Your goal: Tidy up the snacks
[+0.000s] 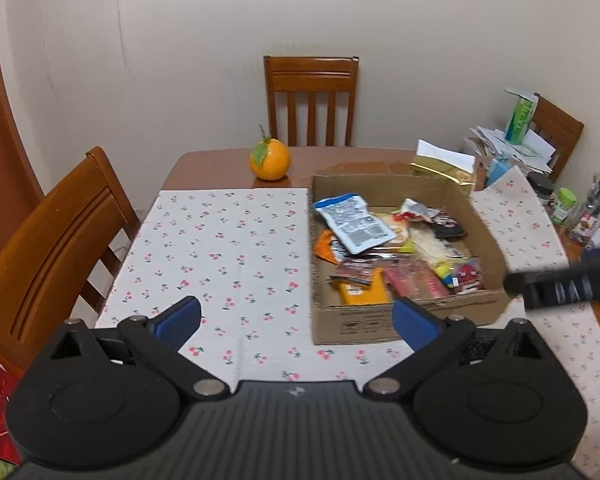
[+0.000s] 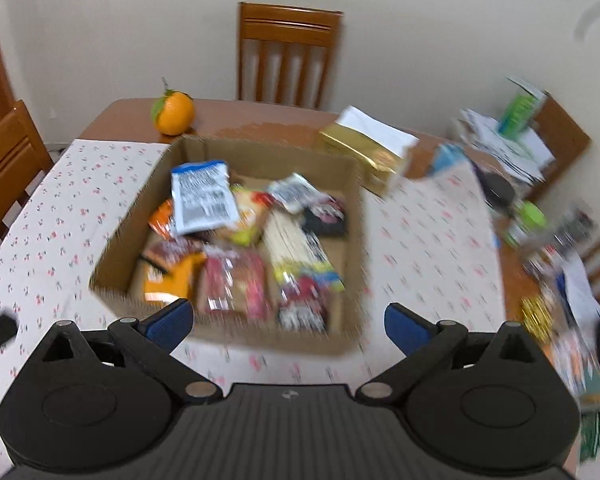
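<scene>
white cloth [image 1: 228, 240] with little red cherries, plain brown cardboard box [image 1: 380, 320], bright orange fruit [image 1: 270, 160] with a green leaf, blue-and-white packet [image 1: 354, 224], reddish-brown wooden surface [image 1: 220, 168]

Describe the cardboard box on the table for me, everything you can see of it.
The cardboard box is a shallow, open-topped tray of plain brown corrugated card, with small black printed marks on its near wall. It sits flat, partly on the cherry-print cloth and partly on the wooden table, to the right of the orange. It holds a loose heap of snack packets, a white-and-blue pouch lying topmost. A gold package lies just behind it. Neither gripper touches it.
</scene>
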`<state>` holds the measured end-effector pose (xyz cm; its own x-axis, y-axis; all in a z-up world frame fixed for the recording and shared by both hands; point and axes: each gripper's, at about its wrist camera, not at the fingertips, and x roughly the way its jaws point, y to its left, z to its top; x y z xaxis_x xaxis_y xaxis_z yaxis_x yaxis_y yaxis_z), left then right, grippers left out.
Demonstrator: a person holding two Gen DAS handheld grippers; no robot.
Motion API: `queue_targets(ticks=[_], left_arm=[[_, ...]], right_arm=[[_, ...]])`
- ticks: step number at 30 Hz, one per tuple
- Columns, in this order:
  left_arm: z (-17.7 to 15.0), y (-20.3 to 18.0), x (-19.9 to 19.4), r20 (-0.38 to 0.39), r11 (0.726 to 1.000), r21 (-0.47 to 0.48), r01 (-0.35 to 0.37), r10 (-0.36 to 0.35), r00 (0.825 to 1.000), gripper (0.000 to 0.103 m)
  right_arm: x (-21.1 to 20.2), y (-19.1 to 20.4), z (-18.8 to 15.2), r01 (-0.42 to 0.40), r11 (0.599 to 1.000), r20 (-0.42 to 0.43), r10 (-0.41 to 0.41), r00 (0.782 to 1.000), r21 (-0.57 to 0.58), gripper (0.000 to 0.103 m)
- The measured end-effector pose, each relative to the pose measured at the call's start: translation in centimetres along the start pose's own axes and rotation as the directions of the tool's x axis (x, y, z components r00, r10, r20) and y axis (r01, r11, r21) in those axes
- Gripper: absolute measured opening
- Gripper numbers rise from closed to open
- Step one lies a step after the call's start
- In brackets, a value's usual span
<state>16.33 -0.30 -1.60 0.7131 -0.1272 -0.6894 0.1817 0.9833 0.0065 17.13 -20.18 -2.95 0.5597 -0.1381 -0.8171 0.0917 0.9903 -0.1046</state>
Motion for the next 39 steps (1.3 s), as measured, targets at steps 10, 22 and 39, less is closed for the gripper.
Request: queue_targets(ticks=[10,22,39], left_arm=[[1.8,-2.7,-3.5,0.008,0.999,0.039,0.016,-0.016,1.0,0.102],[1.8,-2.8,-4.5,0.004,0.999,0.047,-0.021,0.021,1.0,0.102],[1.6,-2.9,-4.5,-0.005,0.999,0.035,-0.038,0.038,0.999,0.102]], right_arm=[[-7.2,-0.9,-2.4,0.024,0.997,0.096,-0.032,0.995,0.076,0.103],[-8.6,-0.8,-2.5,0.004,0.997,0.117,-0.014,0.993,0.082,0.103],[-8.6,-0.6,-2.4,0.0,0.997,0.118,-0.009,0.993,0.077,0.103]])
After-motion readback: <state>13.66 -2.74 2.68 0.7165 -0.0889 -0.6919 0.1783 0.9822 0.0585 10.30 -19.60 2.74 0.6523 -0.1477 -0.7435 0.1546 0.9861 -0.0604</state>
